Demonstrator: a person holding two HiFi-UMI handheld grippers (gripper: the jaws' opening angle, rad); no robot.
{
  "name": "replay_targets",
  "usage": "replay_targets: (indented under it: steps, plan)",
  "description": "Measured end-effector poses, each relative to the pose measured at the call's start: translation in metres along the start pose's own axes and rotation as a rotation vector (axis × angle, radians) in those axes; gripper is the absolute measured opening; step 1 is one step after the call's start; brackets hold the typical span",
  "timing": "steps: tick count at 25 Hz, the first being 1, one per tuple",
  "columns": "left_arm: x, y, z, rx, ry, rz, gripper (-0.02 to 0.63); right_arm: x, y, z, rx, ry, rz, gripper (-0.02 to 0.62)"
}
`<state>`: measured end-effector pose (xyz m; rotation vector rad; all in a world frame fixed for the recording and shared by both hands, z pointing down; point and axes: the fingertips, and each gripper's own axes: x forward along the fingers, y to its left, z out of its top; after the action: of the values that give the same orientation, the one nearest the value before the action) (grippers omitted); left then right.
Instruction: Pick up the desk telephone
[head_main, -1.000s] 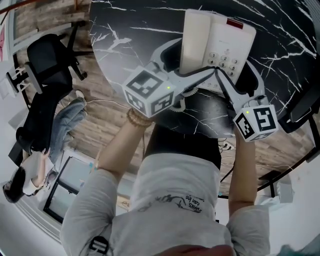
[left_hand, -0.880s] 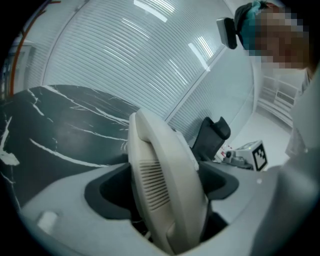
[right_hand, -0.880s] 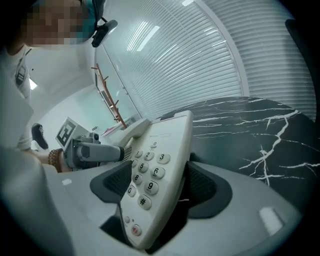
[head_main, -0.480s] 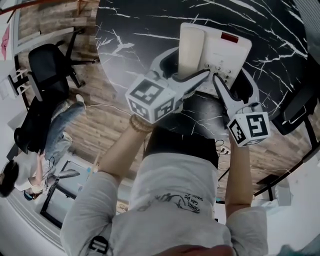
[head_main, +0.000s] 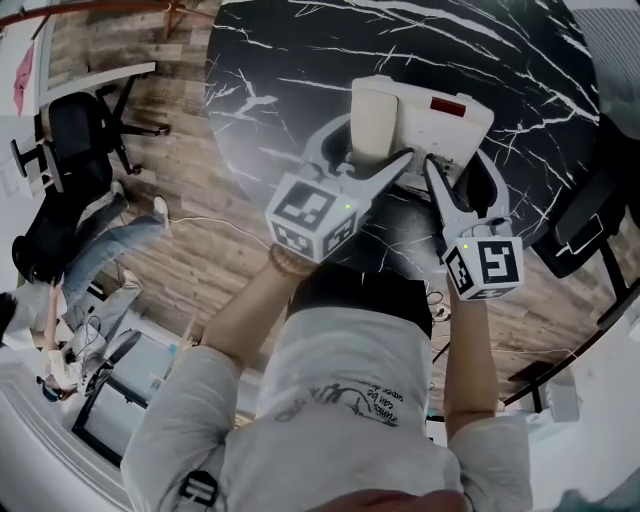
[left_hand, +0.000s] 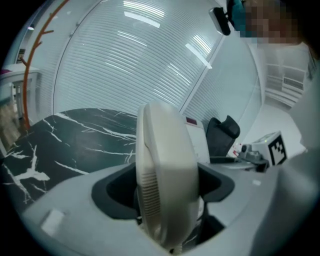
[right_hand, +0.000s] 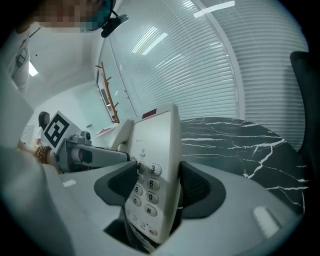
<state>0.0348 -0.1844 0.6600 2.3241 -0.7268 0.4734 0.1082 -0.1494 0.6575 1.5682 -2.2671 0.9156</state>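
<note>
L hand-held gripper (left_hand: 167, 185), R hand-held gripper (right_hand: 157, 187) closing, clamped on desk telephone (head_main: 450, 125) — underside hidden.

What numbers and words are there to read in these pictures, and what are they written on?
"2": key on the desk telephone
"3": key
"6": key
"8": key
"9": key
"0": key
"#": key
Red label on the telephone: too blurred to read.
Print on the person's shirt: too small to read.
</note>
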Motion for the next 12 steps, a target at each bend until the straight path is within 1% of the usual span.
replay_targets:
  steps: [5, 12]
  plan:
    - [-0.008, -0.01, 0.016, 0.045, -0.027, 0.023, 0.342, -0.01, 0.006, 0.012, -0.009, -0.031, -0.008, 0.265]
    - [-0.027, -0.034, 0.046, 0.1, -0.067, 0.031, 0.339, -0.036, 0.018, 0.044, -0.039, -0.081, -0.028, 0.265]
